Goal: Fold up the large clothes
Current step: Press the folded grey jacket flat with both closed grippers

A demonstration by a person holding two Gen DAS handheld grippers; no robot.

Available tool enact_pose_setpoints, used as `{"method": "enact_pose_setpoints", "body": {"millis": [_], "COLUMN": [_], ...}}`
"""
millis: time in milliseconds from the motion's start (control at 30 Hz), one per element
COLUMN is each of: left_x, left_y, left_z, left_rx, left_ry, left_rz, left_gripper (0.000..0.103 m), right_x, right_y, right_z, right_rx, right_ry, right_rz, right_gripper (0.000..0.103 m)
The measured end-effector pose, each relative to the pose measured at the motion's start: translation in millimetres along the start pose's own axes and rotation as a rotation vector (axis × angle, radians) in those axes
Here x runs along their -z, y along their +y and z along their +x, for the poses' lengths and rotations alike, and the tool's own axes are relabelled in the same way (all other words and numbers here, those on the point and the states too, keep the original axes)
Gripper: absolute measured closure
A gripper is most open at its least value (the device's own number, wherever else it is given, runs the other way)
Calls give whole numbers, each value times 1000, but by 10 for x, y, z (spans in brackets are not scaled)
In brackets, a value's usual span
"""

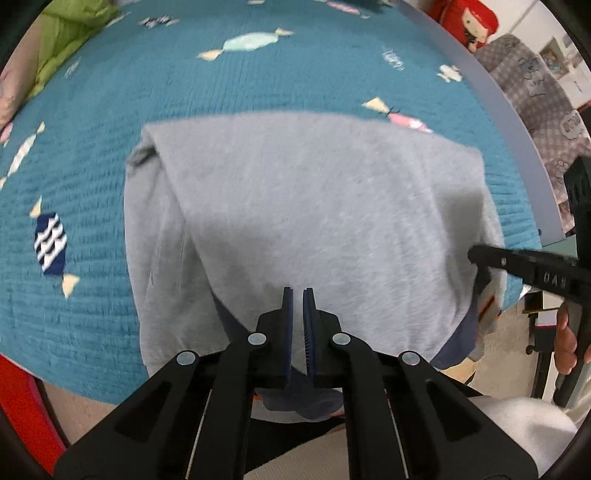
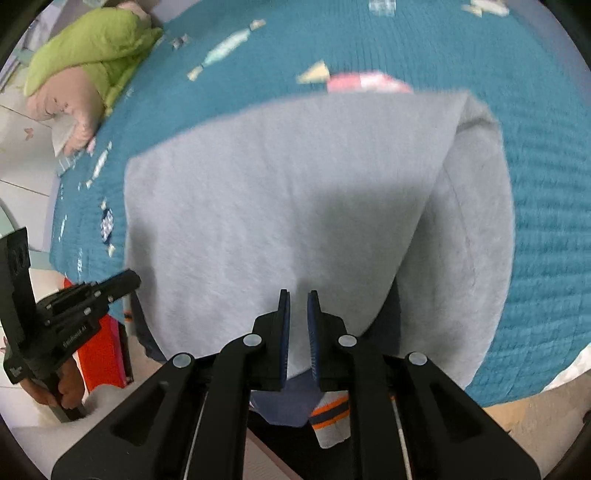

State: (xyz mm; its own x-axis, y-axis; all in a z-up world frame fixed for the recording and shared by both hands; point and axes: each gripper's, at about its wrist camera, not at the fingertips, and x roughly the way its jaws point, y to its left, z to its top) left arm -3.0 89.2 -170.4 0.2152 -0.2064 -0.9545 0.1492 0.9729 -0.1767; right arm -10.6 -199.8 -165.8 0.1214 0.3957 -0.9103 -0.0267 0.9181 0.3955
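Observation:
A grey sweatshirt (image 1: 314, 206) lies folded on a teal bedspread (image 1: 221, 92), its near edge hanging over the bed's front edge. Navy lining and an orange-striped cuff (image 2: 330, 413) show at that edge. My left gripper (image 1: 298, 295) is shut on the garment's near hem. My right gripper (image 2: 298, 295) is shut on the same hem further right, grey cloth pinched between its pads. The sweatshirt (image 2: 277, 192) fills the right wrist view. Each gripper shows in the other's view: the right one (image 1: 476, 258) at the garment's right edge, the left one (image 2: 129, 280) at its left edge.
A green and pink pillow (image 2: 88, 62) lies at the bed's far left corner. A red box (image 2: 103, 354) stands on the floor by the bed's left side. A red plush toy (image 1: 469, 22) and a checked blanket (image 1: 535, 107) are off the bed's right side.

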Motion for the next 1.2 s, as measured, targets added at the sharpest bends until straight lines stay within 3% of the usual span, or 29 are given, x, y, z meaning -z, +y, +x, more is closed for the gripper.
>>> {"method": "enact_pose_setpoints", "body": {"millis": [200, 400, 567, 700, 867, 967, 1033, 1133, 1167, 1200], "left_x": [-320, -798, -1074, -1093, -1081, -1098, -1113, -1115, -1117, -1119], "left_y": [-132, -197, -71, 57, 76, 197, 315, 535, 583, 615], "left_z": [67, 313, 660, 867, 868, 853, 845, 805, 790, 773], "left_rx": [3, -26, -4, 39, -16, -42, -108, -90, -93, -121], "left_ry": [-47, -116, -149, -176, -192, -177, -171, -160, -160, -165], "left_rz": [24, 29, -27, -76, -41, -55, -70, -103, -104, -100], "left_gripper": [95, 95, 95, 95, 100, 100, 100, 100, 100, 100], "right_x": [-251, -729, -1004, -1148, -1138, -1111, -1085, -1058, -1050, -1042], "right_y": [80, 263, 423, 462, 266, 119, 47, -49, -111, -182], "right_z": [-95, 177, 582, 892, 974, 867, 784, 685, 641, 591], "right_rx": [-6, -52, -105, -119, -150, -185, -178, -138, -114, -24], "right_ry": [-140, -215, -178, -158, -141, -139, -148, -164, -167, -183], "right_rz": [20, 58, 51, 42, 64, 73, 56, 54, 60, 70], "right_gripper": [92, 91, 93, 93, 103, 103, 103, 103, 103, 103]}}
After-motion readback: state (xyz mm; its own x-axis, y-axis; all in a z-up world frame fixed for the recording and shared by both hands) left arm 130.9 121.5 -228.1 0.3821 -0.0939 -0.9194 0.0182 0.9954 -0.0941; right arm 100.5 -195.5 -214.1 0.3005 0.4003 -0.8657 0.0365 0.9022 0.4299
